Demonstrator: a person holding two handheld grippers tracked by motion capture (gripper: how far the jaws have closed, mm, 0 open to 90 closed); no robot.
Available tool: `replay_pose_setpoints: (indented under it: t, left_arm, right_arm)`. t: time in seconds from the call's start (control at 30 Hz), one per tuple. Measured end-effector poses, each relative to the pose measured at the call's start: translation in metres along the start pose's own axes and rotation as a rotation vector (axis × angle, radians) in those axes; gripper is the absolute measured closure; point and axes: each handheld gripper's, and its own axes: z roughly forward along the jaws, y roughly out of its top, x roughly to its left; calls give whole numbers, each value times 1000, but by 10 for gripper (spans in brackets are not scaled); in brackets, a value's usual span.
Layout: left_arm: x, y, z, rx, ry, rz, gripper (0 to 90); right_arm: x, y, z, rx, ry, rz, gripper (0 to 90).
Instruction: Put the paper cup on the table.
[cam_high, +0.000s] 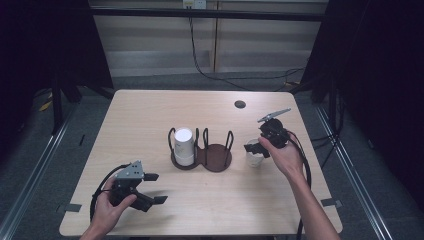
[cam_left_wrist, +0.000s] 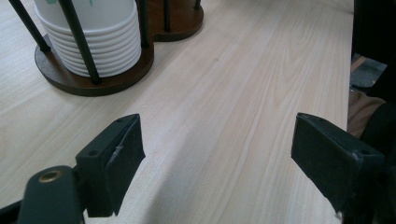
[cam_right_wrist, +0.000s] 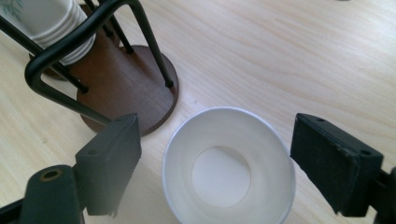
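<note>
A pale wooden table (cam_high: 150, 115) stands in a dim room, with dark curtains at both sides and a cable trailing down the back wall. At the table's middle sits a dark wooden cup holder (cam_high: 202, 152) with two round bays ringed by black wire loops. Its left bay holds a stack of white paper cups (cam_high: 183, 146) set upside down; its right bay is bare.

We see our right gripper (cam_high: 257, 148) hovering over a single white cup (cam_right_wrist: 229, 165) that stands upright on the table, just beside the holder's bare bay. The jaws are spread, one on each side of the rim, and neither pad touches the cup. We judge that the step in hand is either taking hold of this cup or letting it go; which of the two we cannot tell. If it is a pickup, the next move calls for lowering the jaws around the rim and pressing them gently, since a thin paper wall crushes easily.

Our left gripper (cam_high: 150, 187) rests near the front left of the table, jaws spread with nothing between them.

The cup's lower edge is cut off in the right gripper view, and the stack's top is cropped in both gripper views.
</note>
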Motion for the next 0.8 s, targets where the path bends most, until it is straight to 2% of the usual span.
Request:
replay_pose_setpoints:
  t: [0.23,0.43,0.47,0.53,0.8]
  left_arm:
    - [0,0,1,15,-1,3,170]
    - [0,-1,0,-1,1,-7,170]
    - [0,0,0,8,3,-1,170]
    - [0,0,0,6,0,0,170]
    - [-1,-1,0,-1,-1,-6,170]
  right_arm:
    - [3,-11,-6,-115,11,15,158]
    - [13,-21,-11,-210,2,34,154]
    - [15,-22,-13,-229,0,34,150]
    - [19,-24,-15,-264,27,31,151]
    - [39,-36,-16,-330,42,18,152]
